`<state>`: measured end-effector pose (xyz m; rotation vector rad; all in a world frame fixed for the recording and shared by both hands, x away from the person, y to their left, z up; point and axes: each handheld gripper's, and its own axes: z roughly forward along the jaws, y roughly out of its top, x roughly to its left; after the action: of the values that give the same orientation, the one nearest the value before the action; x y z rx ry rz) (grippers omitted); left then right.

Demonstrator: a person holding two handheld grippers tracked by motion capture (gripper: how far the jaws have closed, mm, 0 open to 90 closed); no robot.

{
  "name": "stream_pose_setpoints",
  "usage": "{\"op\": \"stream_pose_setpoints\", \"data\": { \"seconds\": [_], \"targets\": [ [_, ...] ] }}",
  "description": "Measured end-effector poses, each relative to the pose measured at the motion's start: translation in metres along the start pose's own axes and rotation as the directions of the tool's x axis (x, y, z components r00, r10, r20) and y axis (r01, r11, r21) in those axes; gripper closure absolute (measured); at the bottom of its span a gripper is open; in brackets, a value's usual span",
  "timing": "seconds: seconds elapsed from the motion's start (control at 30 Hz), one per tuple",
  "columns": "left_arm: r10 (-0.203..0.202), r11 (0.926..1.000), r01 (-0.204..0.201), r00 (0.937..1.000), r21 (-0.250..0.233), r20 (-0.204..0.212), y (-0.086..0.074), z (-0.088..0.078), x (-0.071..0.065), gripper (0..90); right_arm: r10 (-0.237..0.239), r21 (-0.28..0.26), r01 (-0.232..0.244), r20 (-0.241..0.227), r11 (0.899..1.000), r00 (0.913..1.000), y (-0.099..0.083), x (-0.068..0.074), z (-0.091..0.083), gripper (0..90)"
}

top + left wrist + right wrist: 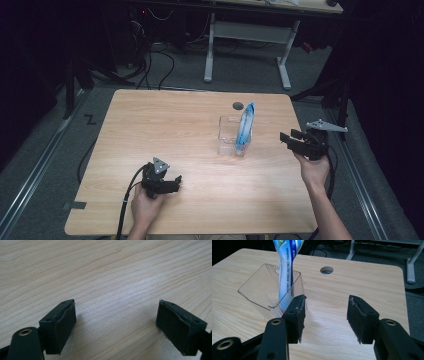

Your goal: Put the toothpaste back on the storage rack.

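Toothpaste tube point(245, 125) stands upright in a clear holder point(227, 136), left of the released right gripper point(295, 140). Left gripper point(116, 322) gapes over bare table point(105, 272). Right gripper view: tube point(286, 270) beyond the left jaw, likely light, squashy; grasp mid-body.

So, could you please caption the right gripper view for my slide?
Open right tongs face a blue-and-white toothpaste tube standing in a clear plastic holder on the wooden table.

A blue-and-white toothpaste tube point(245, 125) stands nearly upright, leaning slightly, its lower end inside a clear plastic holder point(228, 136). The transparent, open-topped holder rests on the wooden surface point(165, 130), right of centre, just below a round cable hole.
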<state>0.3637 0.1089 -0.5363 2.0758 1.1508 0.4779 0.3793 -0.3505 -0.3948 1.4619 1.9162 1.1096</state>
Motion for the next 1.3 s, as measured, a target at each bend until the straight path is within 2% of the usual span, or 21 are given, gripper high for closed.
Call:
{"op": "stream_pose_setpoints", "data": {
  "seconds": [0.9, 1.3],
  "targets": [
    [0.0, 1.0, 0.0, 1.0, 0.0, 0.0, 0.0, 0.0, 0.0, 16.7, 0.014, -0.011, -0.014, -0.01, 1.0, 0.9999, -0.025, -0.001, -0.01, 49.2],
    [0.0, 1.0, 0.0, 1.0, 0.0, 0.0, 0.0, 0.0, 0.0, 16.8, 0.007, 0.01, -0.006, -0.015, 1.0, 0.9999, -0.038, 0.003, -0.007, 49.1]
  ]
}}
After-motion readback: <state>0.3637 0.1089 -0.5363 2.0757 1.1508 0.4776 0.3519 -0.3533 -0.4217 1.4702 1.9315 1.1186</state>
